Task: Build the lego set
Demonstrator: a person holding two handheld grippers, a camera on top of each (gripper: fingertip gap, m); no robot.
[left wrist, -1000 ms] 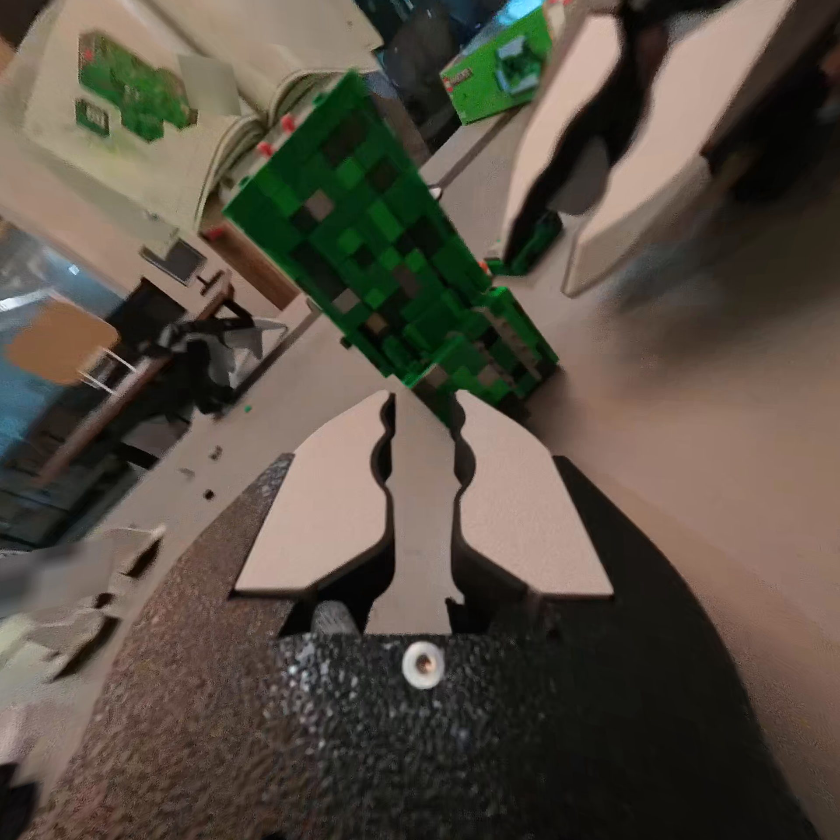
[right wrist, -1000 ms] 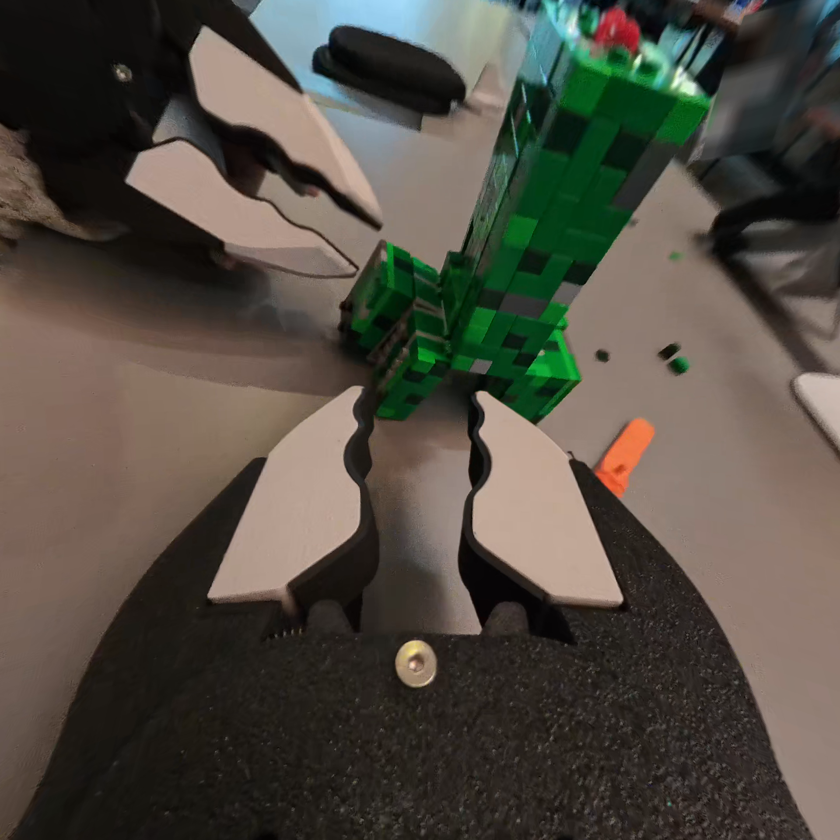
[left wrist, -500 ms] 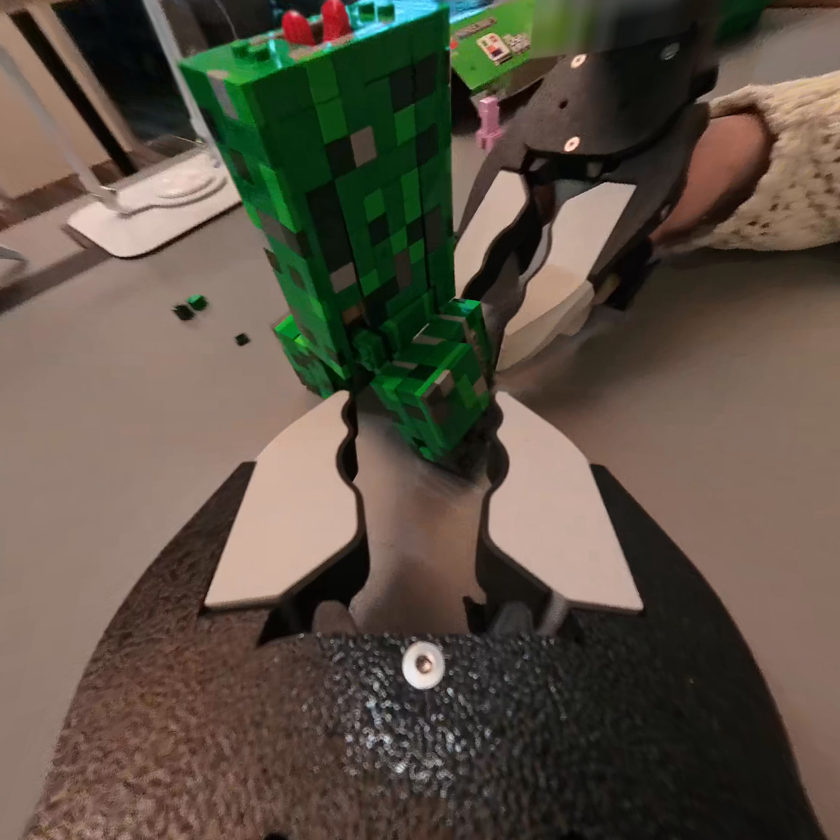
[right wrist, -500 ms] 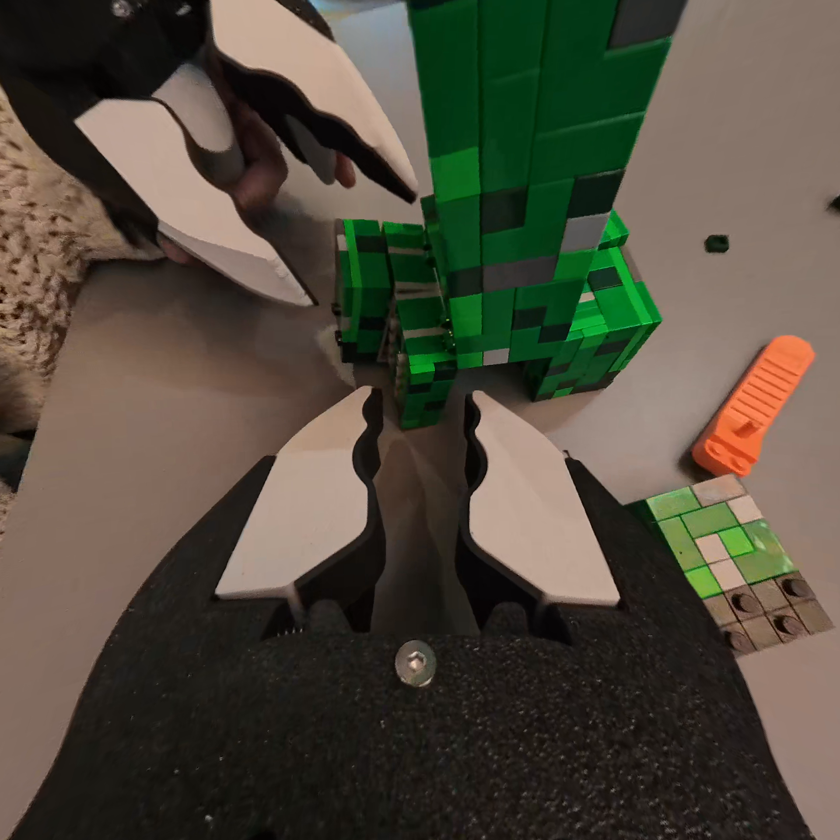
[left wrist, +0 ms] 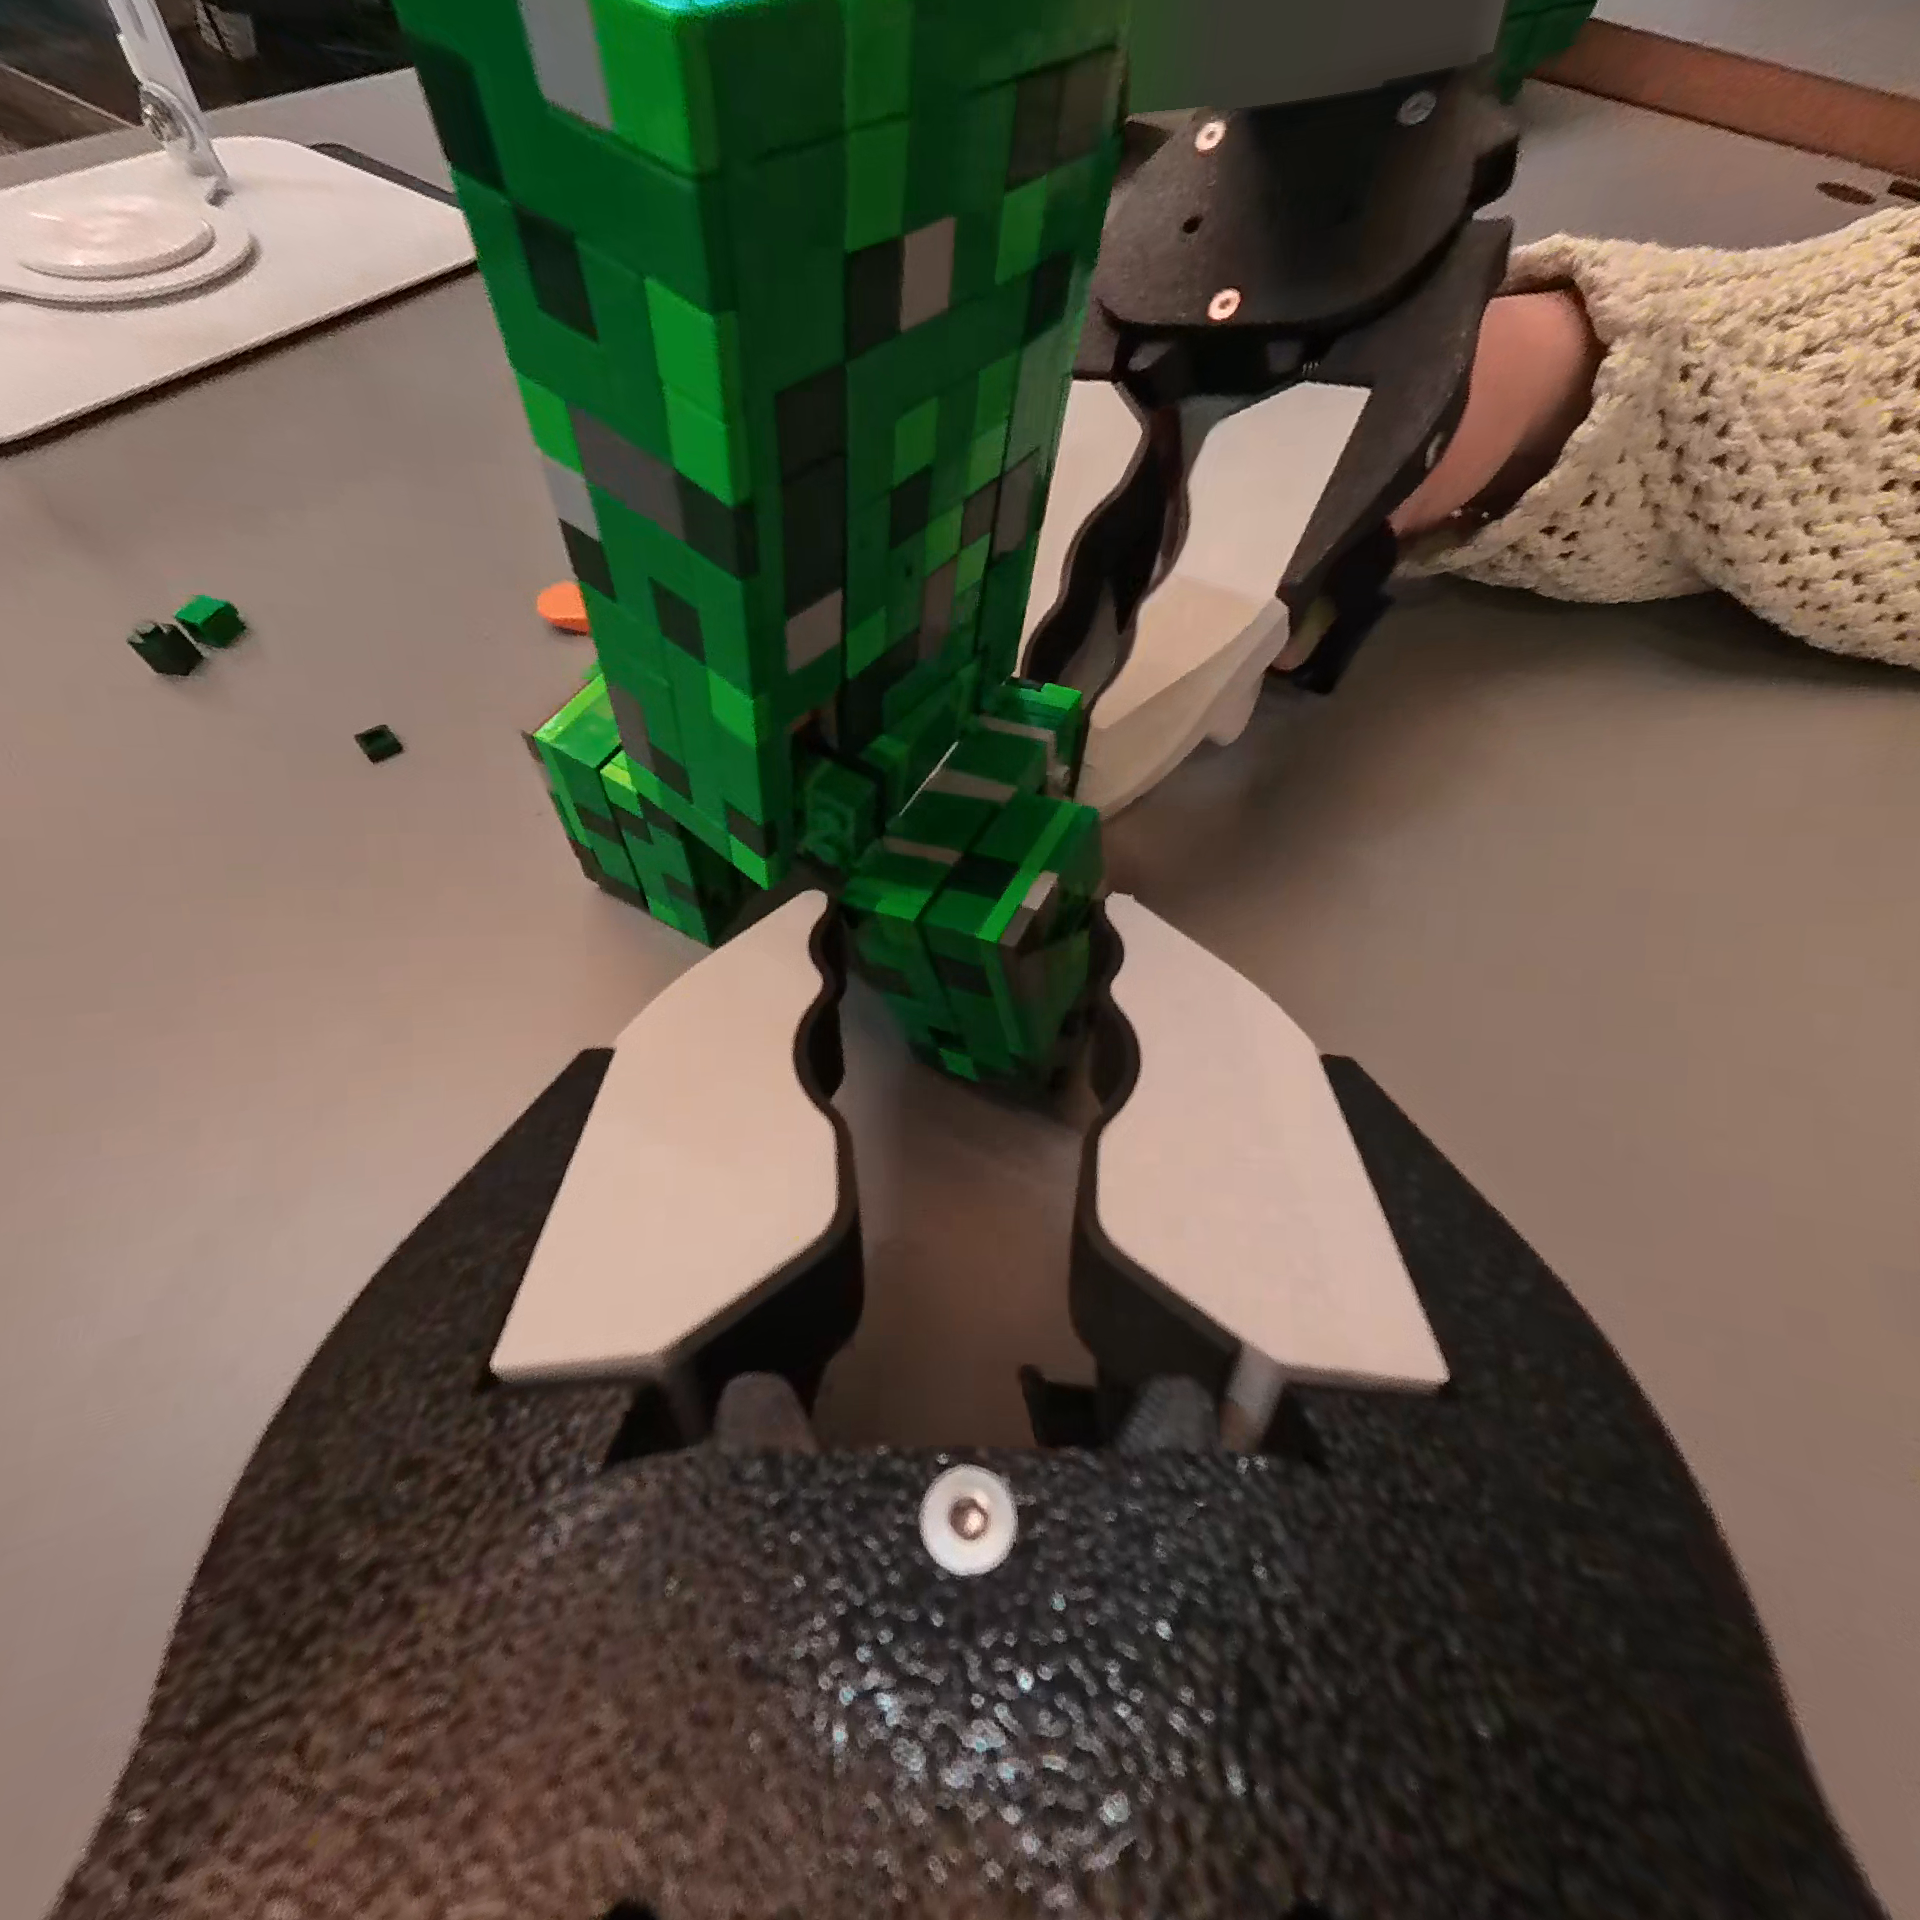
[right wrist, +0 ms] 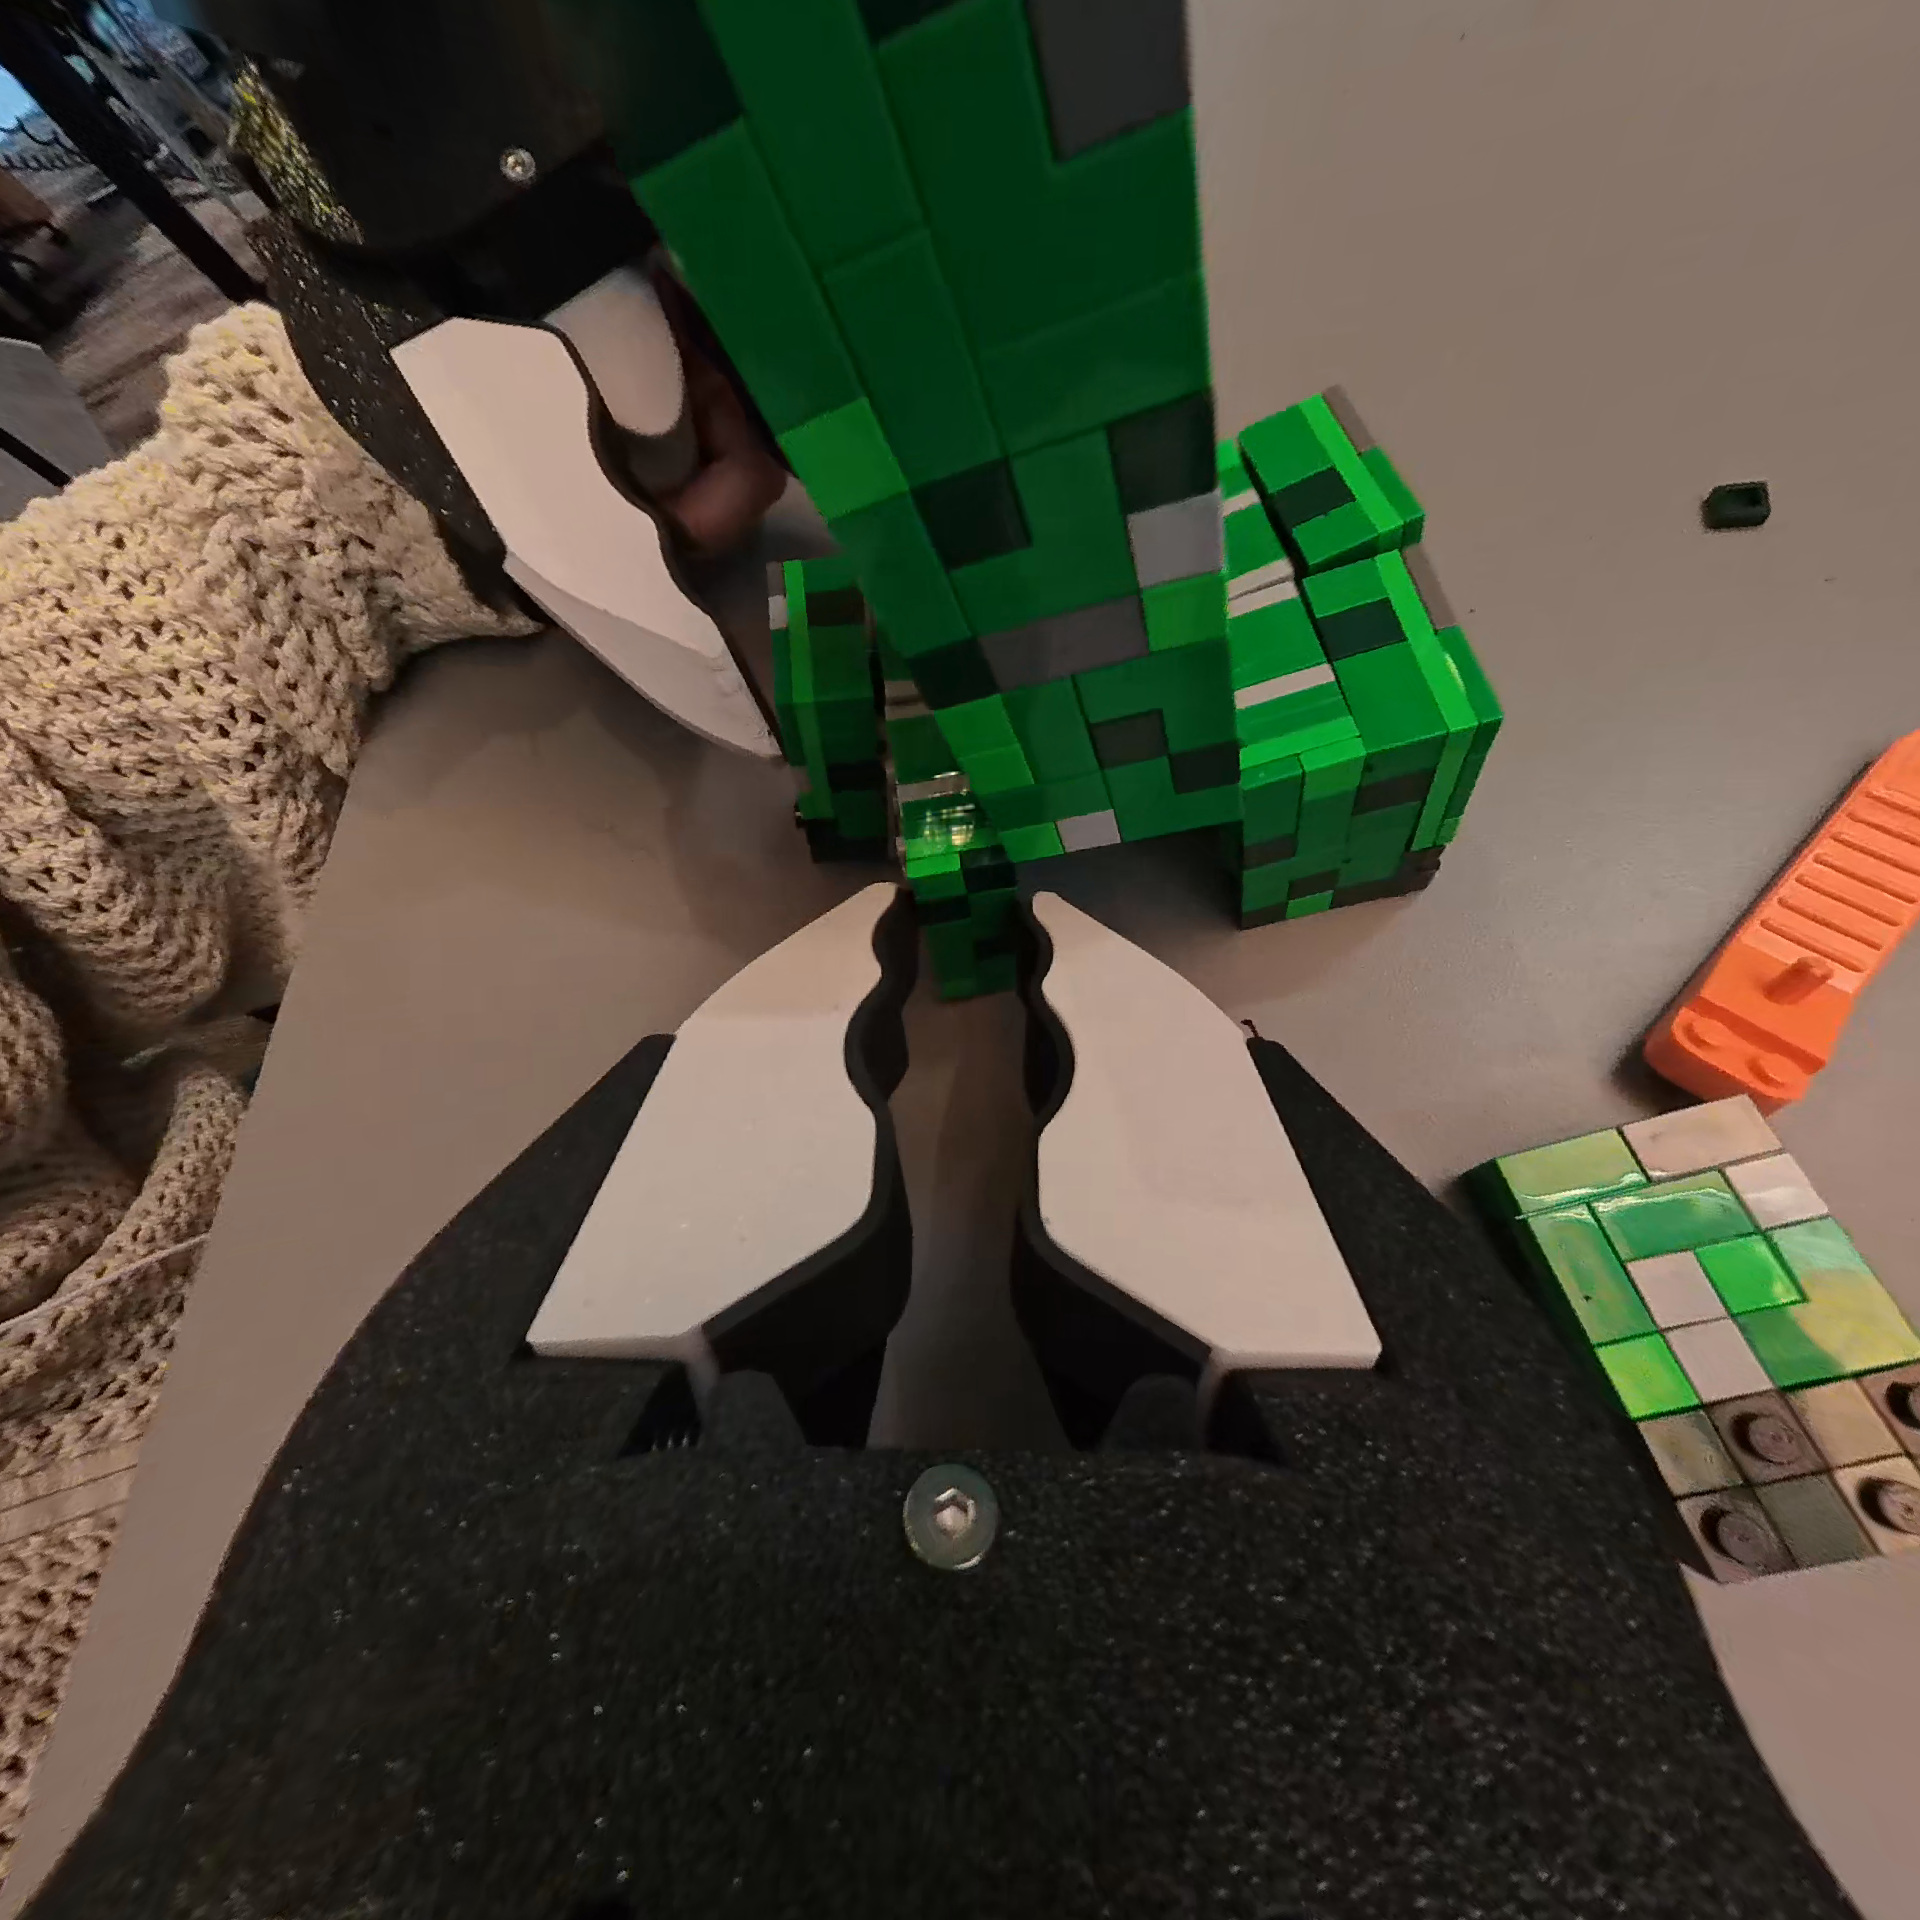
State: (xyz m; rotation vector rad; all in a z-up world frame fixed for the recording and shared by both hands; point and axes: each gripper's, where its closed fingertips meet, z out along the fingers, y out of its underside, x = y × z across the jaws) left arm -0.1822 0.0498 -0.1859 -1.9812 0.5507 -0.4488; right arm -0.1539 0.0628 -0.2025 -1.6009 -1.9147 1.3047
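A tall green, grey and black pixel-pattern lego figure [left wrist: 790,416] stands upright on the grey table [left wrist: 312,987]; it also shows in the right wrist view [right wrist: 987,468]. My left gripper [left wrist: 966,909] is at its base, shut on the front leg block [left wrist: 977,966], with pads against both sides. My right gripper [right wrist: 966,896] is shut on a narrow green leg block [right wrist: 966,935] next to it. The right gripper [left wrist: 1081,727] reaches in from the far right. The left gripper's white finger [right wrist: 582,561] touches the other leg [right wrist: 831,707].
An orange brick separator [right wrist: 1808,956] and a flat green-and-grey tiled plate [right wrist: 1714,1330] lie right of the figure. Small loose green pieces [left wrist: 187,634] lie to the left. A white pad [left wrist: 208,260] sits far left. Cream knitted sleeves [left wrist: 1714,447] hold the grippers. Left tips to right tips: about 4 cm. The flat green-and-grey tiled plate [right wrist: 1714,1330] lies around 11 cm away from my right fingertips.
The figure was tilted a second ago and now stands upright. Both grippers have moved in to its base, and their jaws have narrowed around the leg blocks.
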